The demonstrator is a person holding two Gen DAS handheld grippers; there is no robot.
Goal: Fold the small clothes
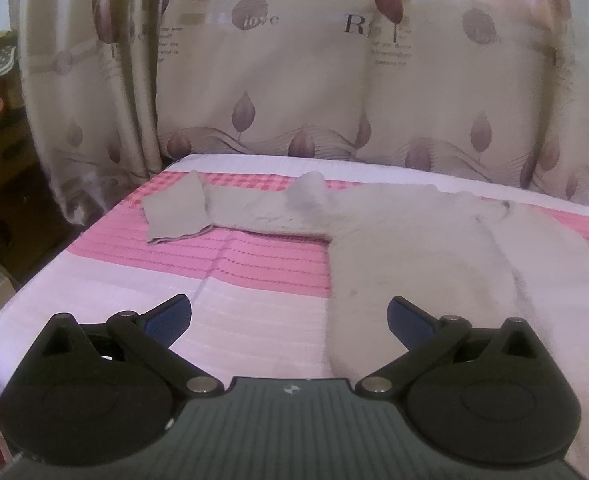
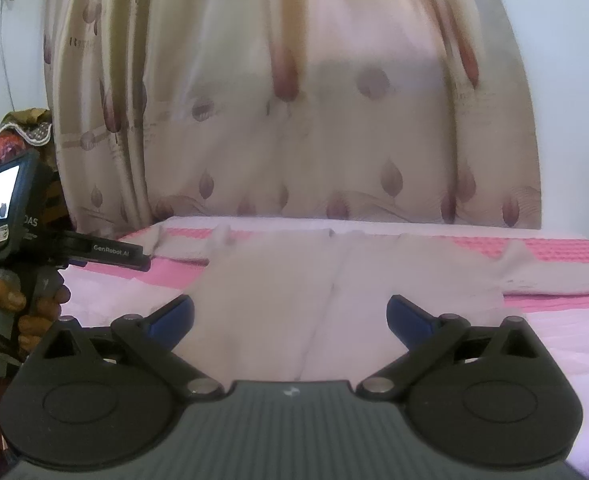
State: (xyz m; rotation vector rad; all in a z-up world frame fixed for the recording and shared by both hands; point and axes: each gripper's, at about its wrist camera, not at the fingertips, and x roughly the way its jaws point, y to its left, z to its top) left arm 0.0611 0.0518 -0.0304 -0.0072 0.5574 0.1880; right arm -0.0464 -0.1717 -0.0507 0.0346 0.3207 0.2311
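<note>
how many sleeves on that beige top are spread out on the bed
2. One sleeve stretches toward the bed's left side, cuff folded over. The other sleeve lies out to the right, its end cut off by the right wrist view. Neither is folded in yet.

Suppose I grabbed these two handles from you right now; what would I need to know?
Left gripper: jaws open, holding nothing, above the near edge of the bed.
Right gripper: jaws open, empty, over the garment's lower body.
The beige long-sleeved top lies spread flat on the pink bedspread, sleeves stretched out to each side; the left cuff is turned back.
Done: top laid out.
Left: every fold.
</note>
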